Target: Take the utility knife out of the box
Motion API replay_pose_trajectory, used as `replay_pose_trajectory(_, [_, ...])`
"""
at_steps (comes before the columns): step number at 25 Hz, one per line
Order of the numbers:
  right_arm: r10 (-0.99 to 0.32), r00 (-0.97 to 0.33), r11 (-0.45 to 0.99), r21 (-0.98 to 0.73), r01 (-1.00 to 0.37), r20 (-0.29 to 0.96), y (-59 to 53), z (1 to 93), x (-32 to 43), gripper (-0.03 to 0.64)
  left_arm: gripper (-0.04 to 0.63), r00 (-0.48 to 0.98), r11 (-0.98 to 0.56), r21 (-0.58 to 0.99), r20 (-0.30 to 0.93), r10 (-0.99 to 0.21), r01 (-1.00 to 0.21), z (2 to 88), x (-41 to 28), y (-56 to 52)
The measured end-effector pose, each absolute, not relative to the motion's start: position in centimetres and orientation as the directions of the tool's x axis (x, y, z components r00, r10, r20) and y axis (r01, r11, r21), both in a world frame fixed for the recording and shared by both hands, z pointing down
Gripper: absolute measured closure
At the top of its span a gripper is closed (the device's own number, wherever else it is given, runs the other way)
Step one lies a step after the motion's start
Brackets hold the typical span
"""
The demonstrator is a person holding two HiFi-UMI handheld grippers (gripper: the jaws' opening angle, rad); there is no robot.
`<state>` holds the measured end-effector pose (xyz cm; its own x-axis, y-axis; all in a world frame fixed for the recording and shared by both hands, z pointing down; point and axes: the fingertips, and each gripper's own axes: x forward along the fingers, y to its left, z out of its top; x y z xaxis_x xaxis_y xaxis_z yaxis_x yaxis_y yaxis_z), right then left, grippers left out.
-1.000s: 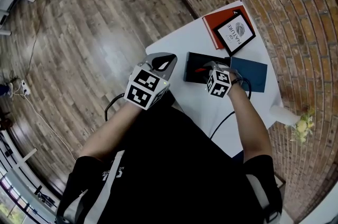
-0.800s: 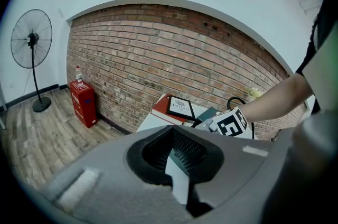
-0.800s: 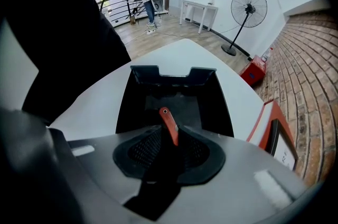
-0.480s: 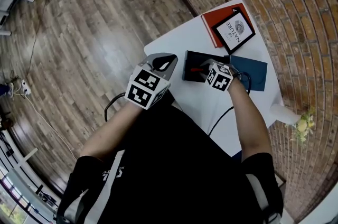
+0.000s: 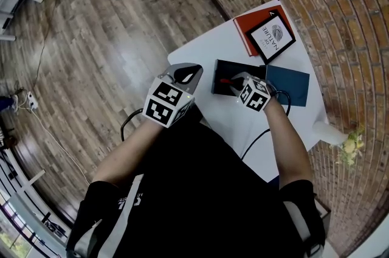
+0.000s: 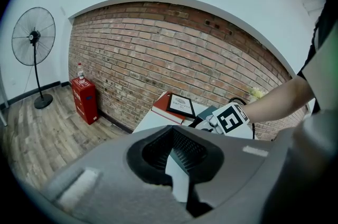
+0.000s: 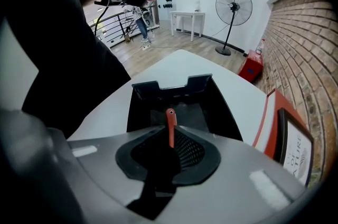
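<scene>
An open black box (image 5: 222, 70) lies on the white table (image 5: 194, 55), and its flap shows at the far side in the right gripper view (image 7: 171, 84). A thin red utility knife (image 7: 170, 123) stands up out of the box (image 5: 225, 80). My right gripper (image 5: 236, 81) points steeply down into the box. Its jaws are closing, the pads (image 7: 182, 150) pressing on the knife (image 7: 170, 137). My left gripper (image 5: 187, 73) hovers past the table's left edge, shut and holding nothing (image 6: 174, 132).
A red book (image 5: 249, 22) with a framed picture (image 5: 271, 34) on it lies at the table's far end. A dark blue lid (image 5: 292, 85) sits right of the box. A black cable (image 5: 267, 129) runs under my right arm. A fan (image 6: 33, 38) stands on the wooden floor.
My right gripper has rolled a little over the box while staying on the red knife. The left gripper has not moved.
</scene>
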<state>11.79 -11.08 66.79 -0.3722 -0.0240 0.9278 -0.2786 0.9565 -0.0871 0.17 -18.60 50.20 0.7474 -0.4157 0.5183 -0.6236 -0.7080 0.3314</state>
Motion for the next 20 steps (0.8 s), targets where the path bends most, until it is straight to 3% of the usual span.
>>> replay_pose_trajectory(2, [-0.014, -0.364, 0.958, -0.093, -0.273, 0.931, -11.0, 67.1, 11.7, 0.501, 0.588, 0.75, -0.712, 0.332, 0.518, -0.411, -0.619, 50.2, 0.4, -18.5])
replay_pose_trajectory(5, [-0.002, -0.346, 0.964, -0.09, -0.249, 0.938, -11.0, 67.6, 11.5, 0.48, 0.588, 0.757, -0.719, 0.334, 0.514, -0.404, -0.61, 50.0, 0.9, -18.2])
replay_pose_trajectory(9, [0.011, -0.377, 0.967, -0.106, -0.232, 0.926, -11.1, 67.6, 11.1, 0.49, 0.588, 0.755, -0.714, 0.336, 0.514, -0.407, -0.614, 50.0, 0.8, -18.2])
replay_pose_trajectory(11, [0.01, -0.39, 0.962, -0.115, -0.247, 0.921, -11.2, 67.6, 11.0, 0.545, 0.588, 0.754, -0.711, 0.336, 0.513, -0.411, -0.617, 50.1, 0.8, -18.1])
replay_pose_trajectory(20, [-0.005, -0.434, 0.933, -0.152, -0.327, 0.901, -11.5, 67.1, 10.8, 0.558, 0.588, 0.744, -0.702, 0.329, 0.512, -0.43, -0.632, 50.1, -0.2, -17.6])
